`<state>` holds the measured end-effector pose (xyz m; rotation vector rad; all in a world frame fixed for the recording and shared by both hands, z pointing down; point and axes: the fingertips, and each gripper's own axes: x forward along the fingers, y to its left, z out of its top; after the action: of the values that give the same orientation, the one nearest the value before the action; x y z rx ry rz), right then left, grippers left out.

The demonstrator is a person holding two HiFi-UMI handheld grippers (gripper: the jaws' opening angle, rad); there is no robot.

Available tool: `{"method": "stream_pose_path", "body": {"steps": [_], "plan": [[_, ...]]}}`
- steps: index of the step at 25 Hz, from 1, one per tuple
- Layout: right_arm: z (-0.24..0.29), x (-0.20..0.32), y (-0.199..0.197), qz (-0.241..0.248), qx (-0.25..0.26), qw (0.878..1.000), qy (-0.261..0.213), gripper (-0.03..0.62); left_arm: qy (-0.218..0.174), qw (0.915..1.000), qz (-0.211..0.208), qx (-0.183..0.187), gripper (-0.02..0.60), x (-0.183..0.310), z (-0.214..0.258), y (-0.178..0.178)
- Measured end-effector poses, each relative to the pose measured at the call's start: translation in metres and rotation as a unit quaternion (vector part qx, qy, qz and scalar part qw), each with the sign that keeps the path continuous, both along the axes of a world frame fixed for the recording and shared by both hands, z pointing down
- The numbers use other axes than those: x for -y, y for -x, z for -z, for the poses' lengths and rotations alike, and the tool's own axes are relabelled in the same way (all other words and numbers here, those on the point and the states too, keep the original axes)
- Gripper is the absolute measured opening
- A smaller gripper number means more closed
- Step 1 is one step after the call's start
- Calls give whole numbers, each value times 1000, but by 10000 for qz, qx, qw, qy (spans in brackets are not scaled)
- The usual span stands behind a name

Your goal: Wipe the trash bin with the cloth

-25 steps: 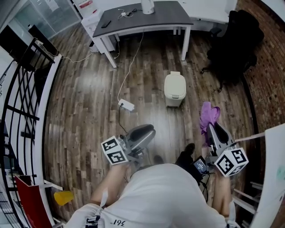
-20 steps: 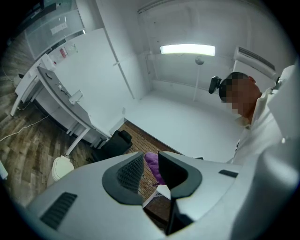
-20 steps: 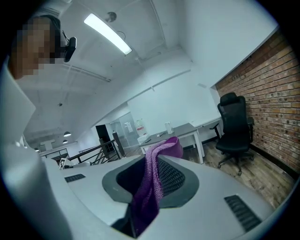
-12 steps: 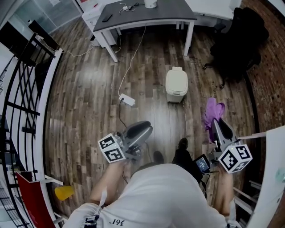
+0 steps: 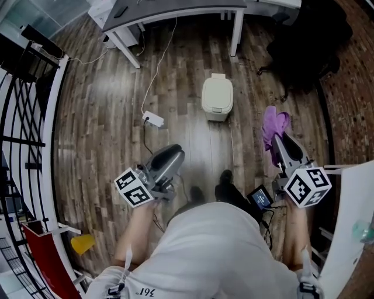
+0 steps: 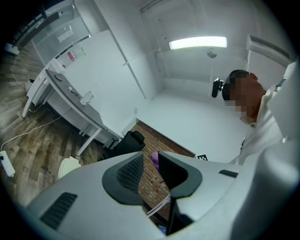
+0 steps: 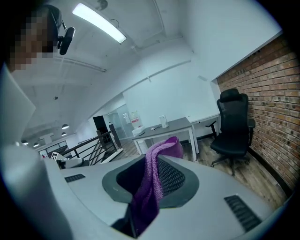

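While both grippers are held low in front of the person, the left gripper [image 5: 174,154] is seen with its jaws a narrow gap apart and nothing between them. The right gripper [image 5: 274,139] is clamped on the purple cloth [image 5: 273,122], which is pinched along a fold so that a loose end flops over the jaw tips. The cloth is judged soft, light and limp. A bunched pad of it would need to be pressed flat against a surface for any wiping to be done, and the present pinch near its middle looks secure enough for that. Farther out, the cream trash bin [image 5: 217,98] is shown upright with its lid closed on the wood floor [image 5: 105,134], well apart from both grippers and untouched. It stands toward the floor's far edge, just short of the desk [image 5: 169,8], with a white power strip [image 5: 153,120] lying near its left. The bin looks like thin, smooth plastic, so it is likely light enough to slide or tip under a push. It would best be steadied by the empty gripper at the lid's rim or at an upper corner. Beyond it, a black chair [image 5: 310,41] is parked by the brick wall.
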<state>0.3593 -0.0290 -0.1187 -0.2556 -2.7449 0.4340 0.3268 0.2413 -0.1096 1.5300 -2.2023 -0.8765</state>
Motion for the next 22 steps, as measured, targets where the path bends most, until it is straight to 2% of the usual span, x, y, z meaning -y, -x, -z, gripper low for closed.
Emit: {"method": "stream_pose_path", "body": {"steps": [10,16,22], "plan": [[-15,74,60,153,-238,9996,51,83,327,9964,734,-273,101,48,0,46],[-28,89,85,-8,-304,9994,189,83,524,9953,768,-277,101,47,-1,68],[-45,78,110,-127,-466,9987,160,83,423,9968,602,-304,101,42,-18,110]]}}
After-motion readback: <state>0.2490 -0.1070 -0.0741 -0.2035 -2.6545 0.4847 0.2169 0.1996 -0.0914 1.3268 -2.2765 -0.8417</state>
